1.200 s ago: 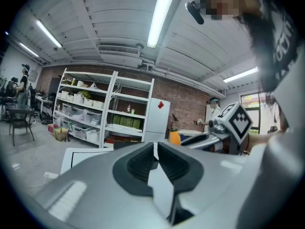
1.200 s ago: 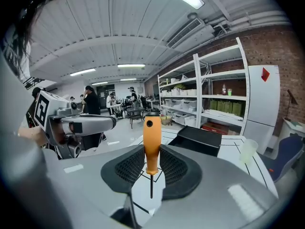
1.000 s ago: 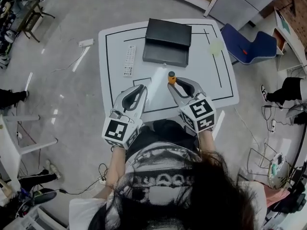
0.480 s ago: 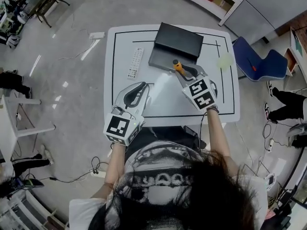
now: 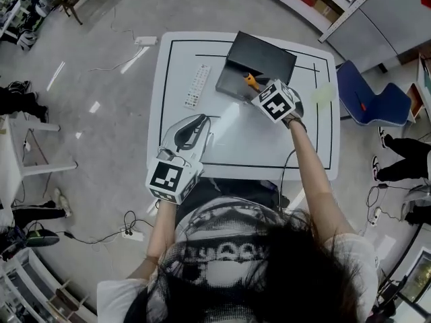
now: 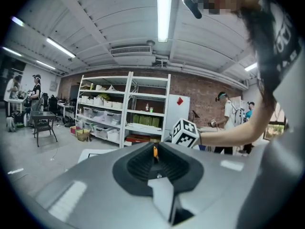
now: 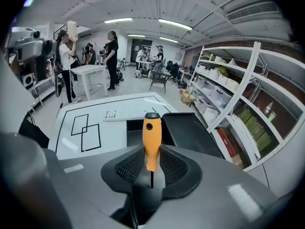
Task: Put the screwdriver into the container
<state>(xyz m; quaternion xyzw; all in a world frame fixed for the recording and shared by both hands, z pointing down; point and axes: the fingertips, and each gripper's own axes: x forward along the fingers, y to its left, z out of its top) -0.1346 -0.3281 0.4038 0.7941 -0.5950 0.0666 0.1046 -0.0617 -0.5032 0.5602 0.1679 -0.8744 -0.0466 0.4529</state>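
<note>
Screwdriver [image 7: 151,147] handle glossy plastic; container [image 5: 261,58] matt, smooth; table [image 5: 176,79] glossy.

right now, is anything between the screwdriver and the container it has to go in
Nothing visible is in the way. The right gripper is clamped on the screwdriver at the near edge of the black container. The remote lies off to one side on the table.

A white tabletop [image 5: 236,143] with black outlines carries a black container [image 5: 264,56] and, left of it, a remote control [image 5: 197,86].
</note>
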